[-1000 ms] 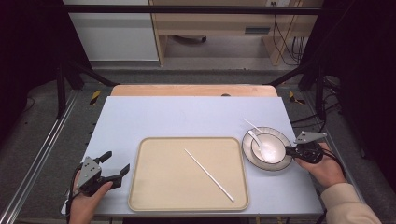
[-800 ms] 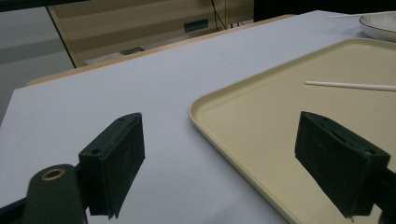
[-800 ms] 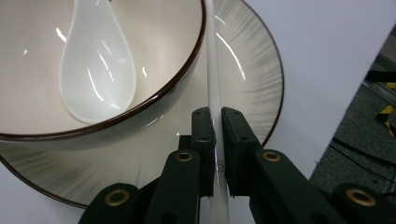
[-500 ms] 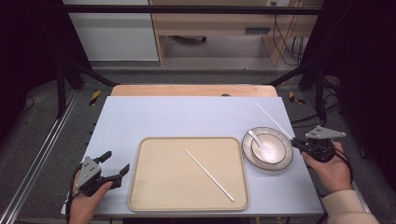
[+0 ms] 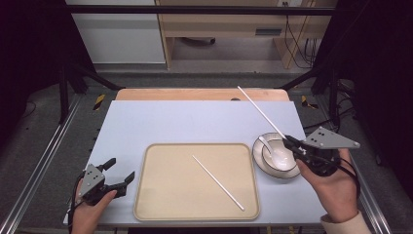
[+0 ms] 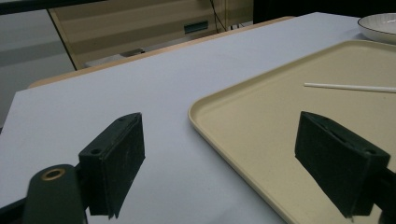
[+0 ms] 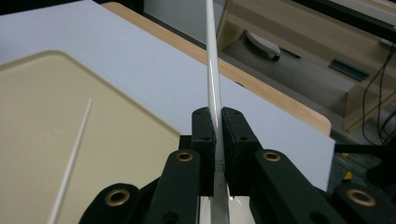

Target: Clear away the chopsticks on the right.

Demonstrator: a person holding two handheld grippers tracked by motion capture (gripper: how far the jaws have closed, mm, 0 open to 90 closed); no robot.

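From the high view, the right gripper (image 5: 288, 140) is clamped on one white chopstick (image 5: 260, 111), which slants up and away from the jaws toward the far edge of the table (image 5: 195, 122), lifted clear above the bowl (image 5: 272, 161). A white spoon (image 5: 270, 149) lies inside that bowl, just beside the right edge of the beige tray (image 5: 160, 204). A second chopstick (image 5: 217, 183) lies flat on the tray, running diagonally across its middle. The left gripper (image 5: 119, 174) rests near the table's near left corner, jaws spread wide and empty, just off the tray's left rim. In the left gripper view, the two black pads (image 6: 116, 158) stand far apart with nothing between them; the tray's rim (image 6: 219, 135) crosses the gap and the resting chopstick (image 6: 350, 87) shows farther in, the bowl's edge (image 6: 378, 25) at top right. In the right gripper view, the jaws pinch the held chopstick (image 7: 212, 70) tightly, and the tray chopstick (image 7: 72, 158) lies to the left. Judging by this, the job looks about half done: one chopstick is on the tray, the other is in the air and not yet laid down, and the spoon may follow
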